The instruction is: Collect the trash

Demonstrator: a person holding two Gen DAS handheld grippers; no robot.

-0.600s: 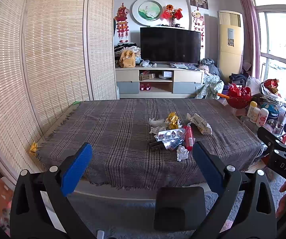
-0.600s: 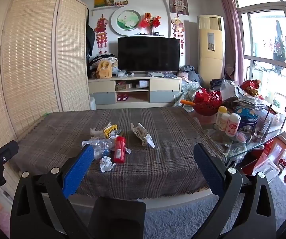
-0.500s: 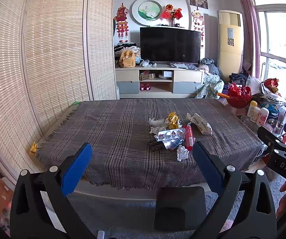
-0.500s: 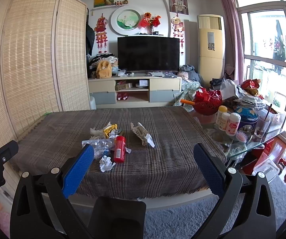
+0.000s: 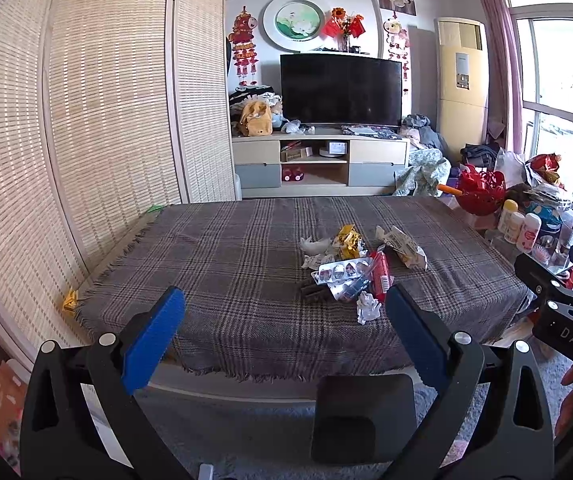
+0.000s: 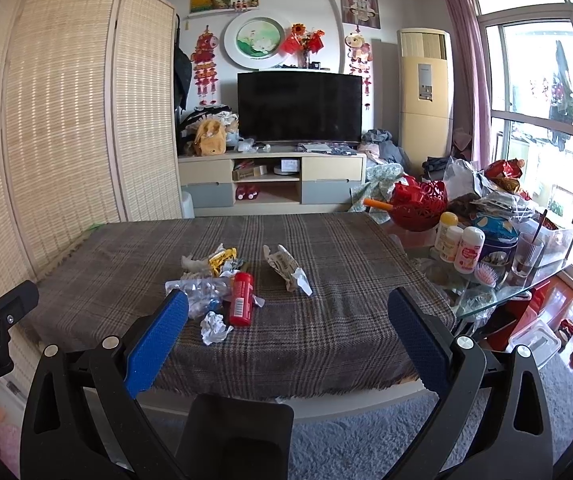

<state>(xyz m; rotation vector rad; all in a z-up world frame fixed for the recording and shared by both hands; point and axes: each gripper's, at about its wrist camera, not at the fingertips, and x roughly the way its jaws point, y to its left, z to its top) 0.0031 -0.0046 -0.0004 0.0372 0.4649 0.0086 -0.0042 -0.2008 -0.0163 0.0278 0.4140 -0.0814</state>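
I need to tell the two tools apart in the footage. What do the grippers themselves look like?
Both look alike: black plastic frames with silver rivets and blue textured pads on two fingers. The left gripper and right gripper match. White lettering shows on their sides: "DAS" on the right one, "Robot.AI" on the left.

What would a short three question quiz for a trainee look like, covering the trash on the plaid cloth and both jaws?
1. True or false: the left gripper holds trash.
2. Which piece lies nearest the table's front edge: A red can, B crumpled white paper, C yellow wrapper?
3. Fill in: the right gripper has its jaws ____.

Key: 1 false, jaws wide and empty. 2 B. 3 open.
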